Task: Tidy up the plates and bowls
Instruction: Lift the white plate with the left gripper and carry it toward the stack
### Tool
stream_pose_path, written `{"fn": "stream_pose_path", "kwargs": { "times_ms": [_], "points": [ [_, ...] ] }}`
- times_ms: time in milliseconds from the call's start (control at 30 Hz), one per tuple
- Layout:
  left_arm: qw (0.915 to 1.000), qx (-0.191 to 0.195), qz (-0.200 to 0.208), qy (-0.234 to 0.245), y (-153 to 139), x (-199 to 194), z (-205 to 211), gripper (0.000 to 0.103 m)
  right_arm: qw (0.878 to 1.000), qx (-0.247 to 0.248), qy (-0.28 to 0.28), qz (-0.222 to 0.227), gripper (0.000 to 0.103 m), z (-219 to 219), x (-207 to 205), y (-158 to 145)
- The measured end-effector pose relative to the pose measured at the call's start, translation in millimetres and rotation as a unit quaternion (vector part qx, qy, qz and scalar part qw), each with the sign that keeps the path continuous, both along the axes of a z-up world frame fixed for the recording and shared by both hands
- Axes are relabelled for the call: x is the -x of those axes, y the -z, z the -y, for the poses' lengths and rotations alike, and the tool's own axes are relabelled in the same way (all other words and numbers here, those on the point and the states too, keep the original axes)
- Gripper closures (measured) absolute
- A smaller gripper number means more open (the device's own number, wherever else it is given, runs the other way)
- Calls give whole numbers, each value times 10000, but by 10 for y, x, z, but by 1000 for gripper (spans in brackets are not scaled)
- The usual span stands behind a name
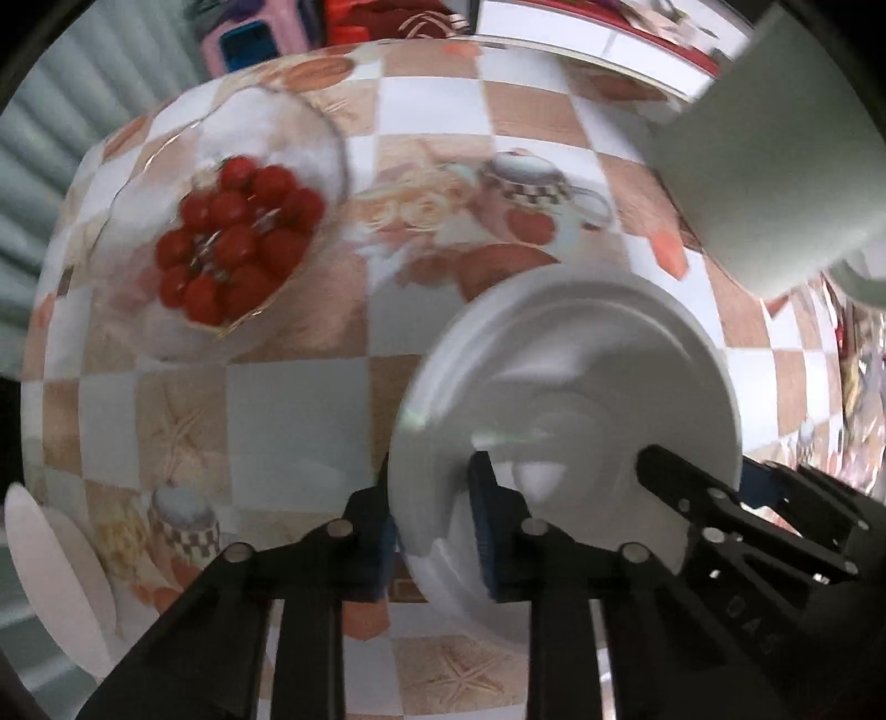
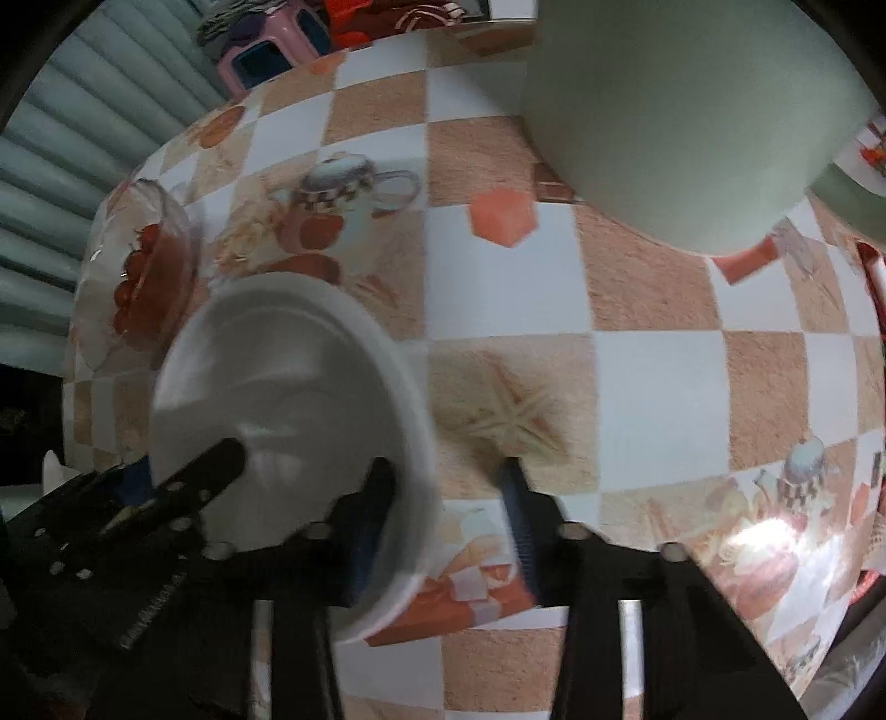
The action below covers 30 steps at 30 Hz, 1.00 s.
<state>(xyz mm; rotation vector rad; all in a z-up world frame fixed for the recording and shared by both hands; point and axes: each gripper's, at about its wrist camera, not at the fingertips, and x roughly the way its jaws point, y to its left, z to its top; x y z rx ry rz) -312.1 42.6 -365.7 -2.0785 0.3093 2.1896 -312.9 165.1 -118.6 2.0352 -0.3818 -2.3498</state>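
Note:
A white bowl stands on the checkered tablecloth, and both grippers reach down over it from opposite sides. My left gripper straddles the bowl's left rim, outer pad against the rim and inner pad on the inside wall, shut on it. In the right wrist view the same white bowl fills the lower left. My right gripper straddles its right rim with one finger inside. The outer finger stands a little off the rim, with tablecloth showing between them. Each gripper also shows at the bowl's far rim in the other's view.
A glass bowl of cherry tomatoes sits behind and left of the white bowl. A large pale green cylinder stands at the back right. White plates lie at the table's left edge. A pink stool stands beyond the table.

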Motion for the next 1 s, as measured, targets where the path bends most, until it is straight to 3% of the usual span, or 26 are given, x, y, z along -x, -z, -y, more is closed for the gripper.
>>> {"fn": "stream_pose_path", "kwargs": {
  "times_ms": [67,433,1000],
  "points": [
    [10000,-72,50,19,10,-36,-11,78,10000,86,-25,18,81,24,-31,-1],
    [9992,-260,276,128,24,-399,-8,78,9995,269,-44,160,82,48,-404,14],
    [9945,-238,742,702,72,-1662,-348,78,9956,540,366,675,82,-168,-1318,153]
  ]
}}
